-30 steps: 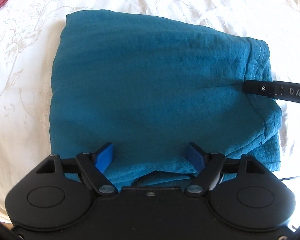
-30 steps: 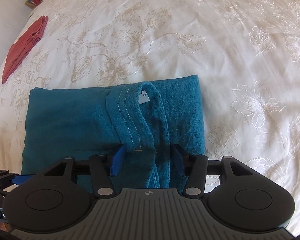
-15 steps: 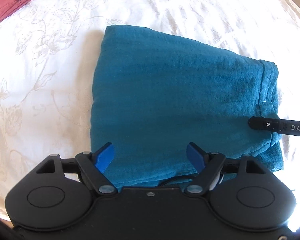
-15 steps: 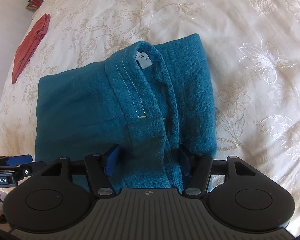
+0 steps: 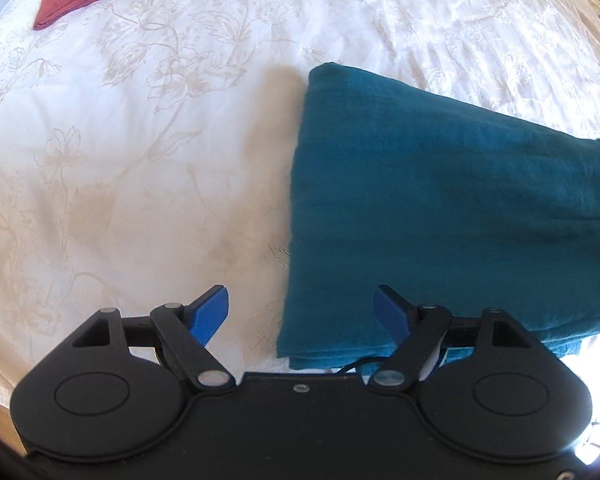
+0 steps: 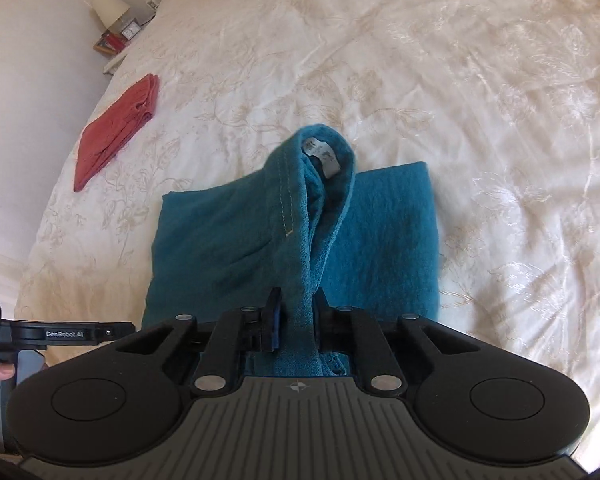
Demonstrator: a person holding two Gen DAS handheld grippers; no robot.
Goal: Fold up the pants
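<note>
Right wrist view: bed (image 6: 480,80) carries the teal pants (image 6: 384,232), folded to a block well apart from the red cloth (image 6: 116,128). Right gripper (image 6: 296,316) fingers have just closed, pinching the waistband (image 6: 300,184) and tenting it above the block. Left gripper (image 5: 300,316) fingers gape wide, empty, over the pants' edge farthest from the waistband. Risk: one-sided pull drags the fold apart.

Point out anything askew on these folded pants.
The waistband stands up off the folded teal pants in a raised loop, its white label exposed. The right gripper has just closed its jaws on that fabric. The rest of the stack lies flat on the bedspread.
</note>
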